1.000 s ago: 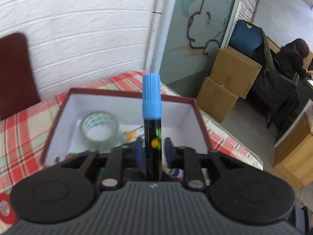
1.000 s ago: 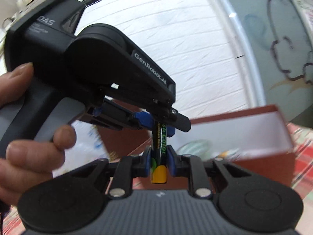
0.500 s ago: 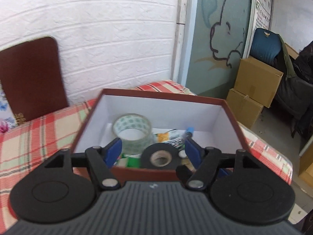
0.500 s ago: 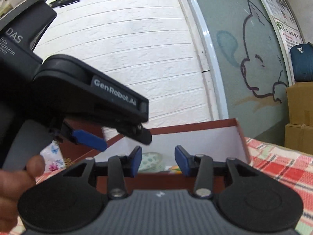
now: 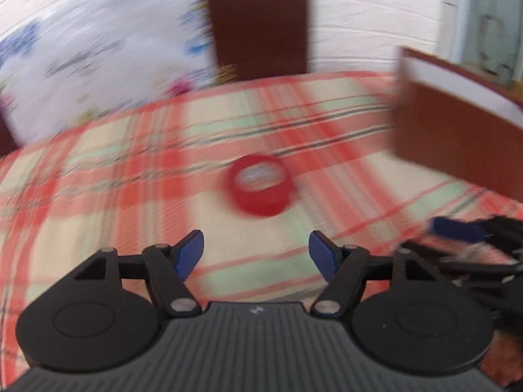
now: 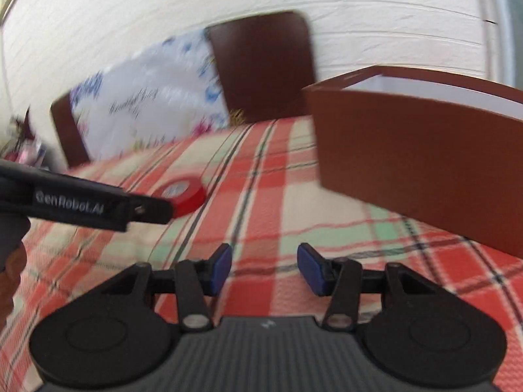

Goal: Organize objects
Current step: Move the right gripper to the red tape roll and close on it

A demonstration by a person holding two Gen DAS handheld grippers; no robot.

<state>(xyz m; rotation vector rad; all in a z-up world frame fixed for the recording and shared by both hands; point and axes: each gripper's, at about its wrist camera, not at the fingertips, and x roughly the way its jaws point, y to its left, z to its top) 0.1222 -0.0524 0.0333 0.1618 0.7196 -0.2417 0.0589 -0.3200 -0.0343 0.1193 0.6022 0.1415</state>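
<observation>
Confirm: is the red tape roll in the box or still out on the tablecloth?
Out. The red tape roll lies flat on the plaid tablecloth, apart from the brown box.

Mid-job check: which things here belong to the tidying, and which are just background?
Job:
- red tape roll, loose on the cloth
- brown box
- left gripper, open, empty
- right gripper, opening, empty

Background:
- plaid tablecloth
- brown chair back
- flowered white sheet
</observation>
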